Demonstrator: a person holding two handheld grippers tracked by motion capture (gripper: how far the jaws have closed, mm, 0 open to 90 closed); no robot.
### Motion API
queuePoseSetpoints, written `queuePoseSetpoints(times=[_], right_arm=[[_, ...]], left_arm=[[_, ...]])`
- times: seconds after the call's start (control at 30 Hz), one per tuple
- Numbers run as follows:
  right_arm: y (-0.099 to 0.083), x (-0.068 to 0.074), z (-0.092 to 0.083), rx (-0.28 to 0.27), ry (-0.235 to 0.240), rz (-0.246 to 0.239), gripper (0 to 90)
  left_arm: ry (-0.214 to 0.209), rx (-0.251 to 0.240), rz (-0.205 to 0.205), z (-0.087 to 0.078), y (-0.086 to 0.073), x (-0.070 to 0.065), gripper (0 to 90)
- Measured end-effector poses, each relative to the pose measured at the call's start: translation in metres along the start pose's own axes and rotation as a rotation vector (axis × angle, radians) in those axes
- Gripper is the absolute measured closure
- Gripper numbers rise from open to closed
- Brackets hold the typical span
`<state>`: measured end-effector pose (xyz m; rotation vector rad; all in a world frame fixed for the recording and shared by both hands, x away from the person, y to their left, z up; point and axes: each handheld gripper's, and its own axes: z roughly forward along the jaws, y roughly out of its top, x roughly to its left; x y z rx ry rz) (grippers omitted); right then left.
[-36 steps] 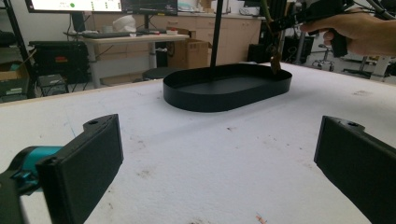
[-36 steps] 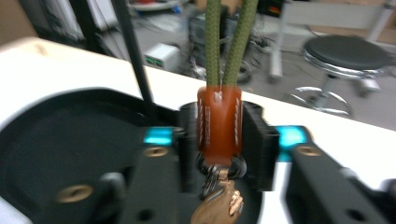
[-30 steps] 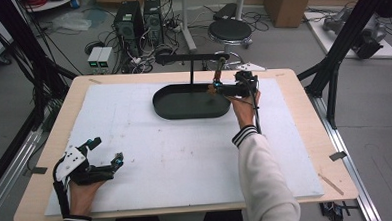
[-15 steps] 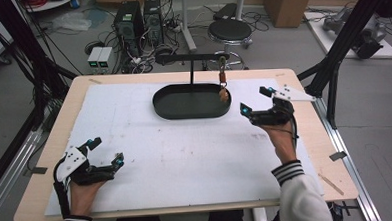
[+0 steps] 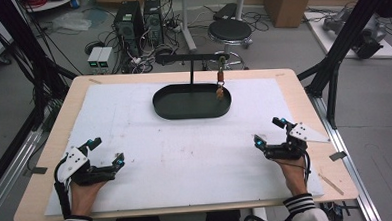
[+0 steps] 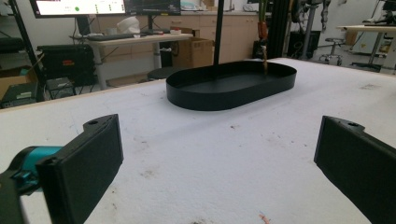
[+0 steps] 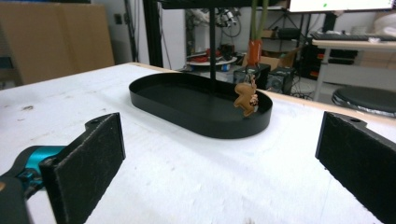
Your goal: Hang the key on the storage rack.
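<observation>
A black oval tray (image 5: pixel 164 106) lies at the table's far middle, with a black T-shaped stand (image 5: pixel 191 70) rising from it. From the stand's right end hangs a small brown charm (image 5: pixel 219 93) on an orange strap; the right gripper view has this charm (image 7: pixel 246 98) over the tray's rim (image 7: pixel 205 125). My left gripper (image 5: pixel 104 151) rests open near the front left of the white mat. At the front right my right gripper (image 5: pixel 268 131) is open too, with nothing between its jaws. The tray (image 6: pixel 219 98) lies well ahead in the left gripper view.
A white mat (image 5: pixel 186 151) covers most of the wooden table (image 5: pixel 303 91). Black frame legs (image 5: pixel 333 79) stand by the table's right edge. Behind the table are a stool (image 5: pixel 229 31), computers and cables on the floor.
My right gripper has drawn back from the stand's right end to the front right of the mat, leaving the charm hanging there. The left gripper has not moved.
</observation>
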<state>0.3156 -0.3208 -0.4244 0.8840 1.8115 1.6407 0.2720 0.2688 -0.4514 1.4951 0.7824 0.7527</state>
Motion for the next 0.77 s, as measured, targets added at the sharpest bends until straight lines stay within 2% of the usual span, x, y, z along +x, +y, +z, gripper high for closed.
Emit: queuePoseSetpoints(times=[0.17,0.37,0.63,0.77], right_arm=[[-0.014,0.005,-0.006,-0.048,-0.042,-0.025,0.3],[-0.028,0.008,-0.007,-0.049,-0.055,0.008,0.3],[-0.028,0.01,-0.006,-0.045,-0.052,-0.032,0.3],[-0.028,0.01,-0.006,-0.043,-0.058,-0.019,0.3]], left_arm=[[0.003,-0.01,0.006,-0.001,0.0,-0.001,1.7],[0.004,-0.02,0.007,-0.002,-0.001,-0.001,1.7],[0.005,-0.031,0.003,-0.003,-0.001,-0.001,1.7],[0.002,-0.034,0.003,-0.004,-0.001,0.0,1.7]])
